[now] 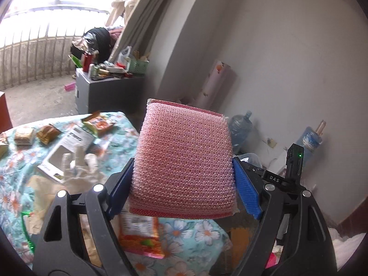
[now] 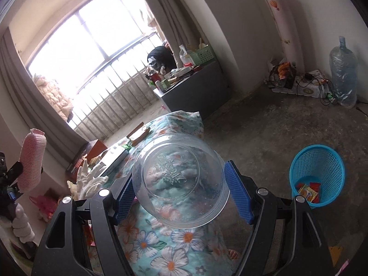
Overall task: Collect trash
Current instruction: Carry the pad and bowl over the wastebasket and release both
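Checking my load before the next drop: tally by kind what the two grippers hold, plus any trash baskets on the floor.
Pink scrub sponge: 1, clamped in the left gripper
Clear plastic bowl: 1, clamped in the right gripper
Blue trash basket: 1, on the floor, with wrappers already inside
Total: 3

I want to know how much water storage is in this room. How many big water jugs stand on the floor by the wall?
2 in the left wrist view: one water jug just right of the pink sponge, another further right along the wall. The right wrist view shows only one; others may be hidden.
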